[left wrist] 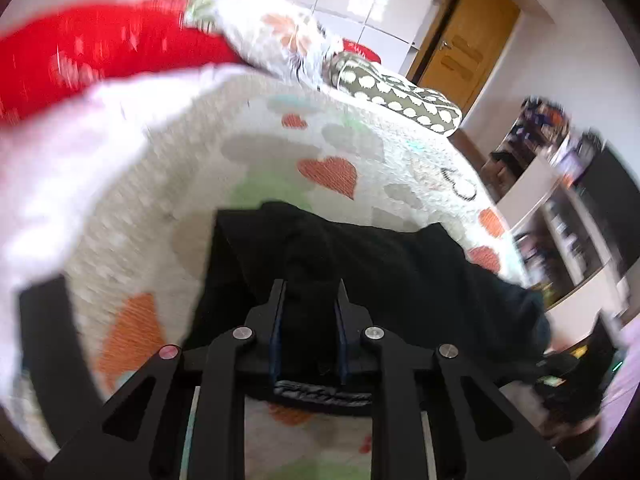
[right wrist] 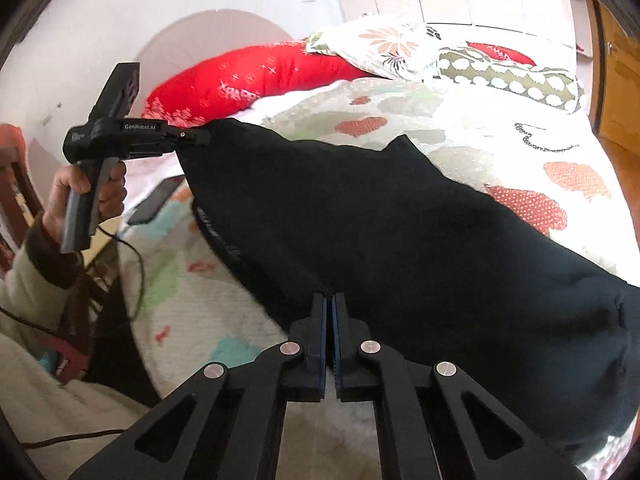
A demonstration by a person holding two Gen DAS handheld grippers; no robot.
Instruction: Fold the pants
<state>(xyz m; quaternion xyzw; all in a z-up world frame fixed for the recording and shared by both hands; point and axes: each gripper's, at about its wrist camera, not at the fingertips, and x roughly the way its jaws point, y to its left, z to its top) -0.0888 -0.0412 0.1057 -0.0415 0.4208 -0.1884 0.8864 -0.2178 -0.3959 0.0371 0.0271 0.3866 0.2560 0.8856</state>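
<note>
Black fabric fills the space right in front of both my cameras: the pants (right wrist: 400,232) hang between my two hands, lifted at one long edge while the rest drapes onto the bed (right wrist: 500,148) with its heart-print quilt. My right gripper (right wrist: 330,300) is pinched nearly closed on the near edge of the cloth, its blue pads almost touching with the hem between them. My left gripper (right wrist: 198,136), seen across from the right wrist camera, bites the far corner of the same edge; in its own view the jaws stand a little apart with a thick bunch of black cloth packed between them, so I judge it is gripping, not loose.

As I read it, I am mid-fold, carrying this edge over to meet the other side. To do it well I should keep both hands level and the edge taut between them, so the cloth does not sag into a crease, then lay it down with the corners lined up before I let go. The left view is blurred, so slowing down would help. A red pillow (right wrist: 240,76) and patterned cushions (right wrist: 508,76) sit well apart at the head of the bed, out of my way.
</note>
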